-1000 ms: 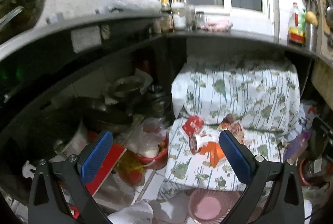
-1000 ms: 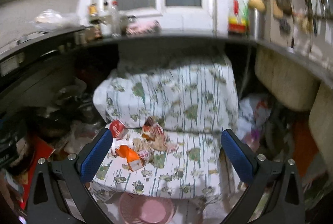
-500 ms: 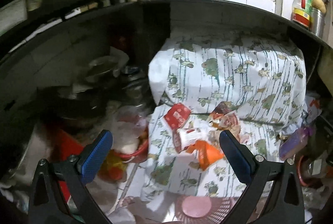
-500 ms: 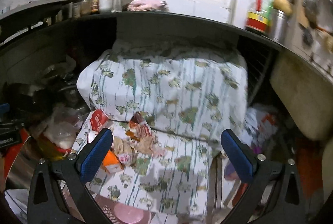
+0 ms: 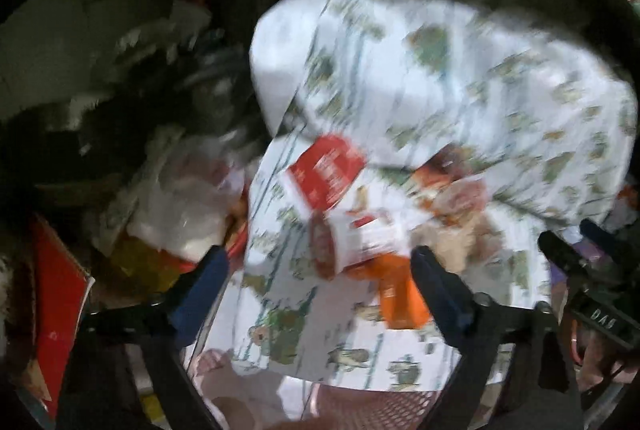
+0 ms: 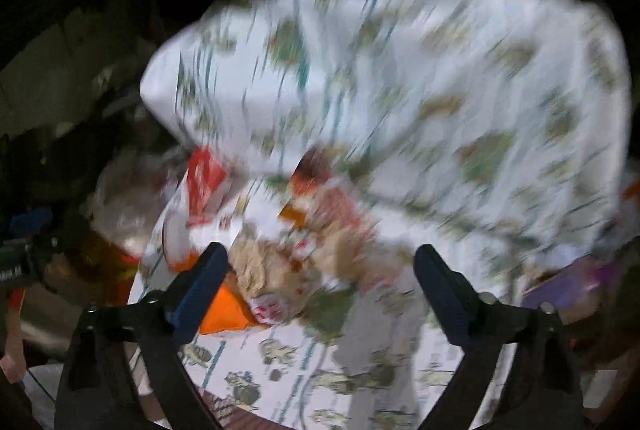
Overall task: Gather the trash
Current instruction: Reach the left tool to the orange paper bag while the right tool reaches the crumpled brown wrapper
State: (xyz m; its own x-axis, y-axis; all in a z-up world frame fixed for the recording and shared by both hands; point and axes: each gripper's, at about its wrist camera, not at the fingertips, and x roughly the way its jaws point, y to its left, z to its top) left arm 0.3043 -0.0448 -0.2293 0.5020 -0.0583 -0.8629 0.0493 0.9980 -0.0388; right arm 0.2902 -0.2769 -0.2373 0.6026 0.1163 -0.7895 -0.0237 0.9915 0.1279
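Observation:
A pile of trash lies on a white cloth printed with green shapes: a red packet, a white and red wrapper, an orange carton and crumpled brown wrappers. My left gripper is open and empty, just short of the white and red wrapper. In the right wrist view the same pile shows blurred: red packet, orange carton, crumpled brown wrapper. My right gripper is open and empty, close over the pile.
A pink mesh basket sits at the front below the cloth. Left of the cloth are a plastic bag, a red board and dark pots under a counter. The right gripper's body shows at the right.
Both grippers have moved forward and down toward the trash pile, which now looks much larger. The views tilted down and blurred; the window and shelf left the frame. Both stay open.

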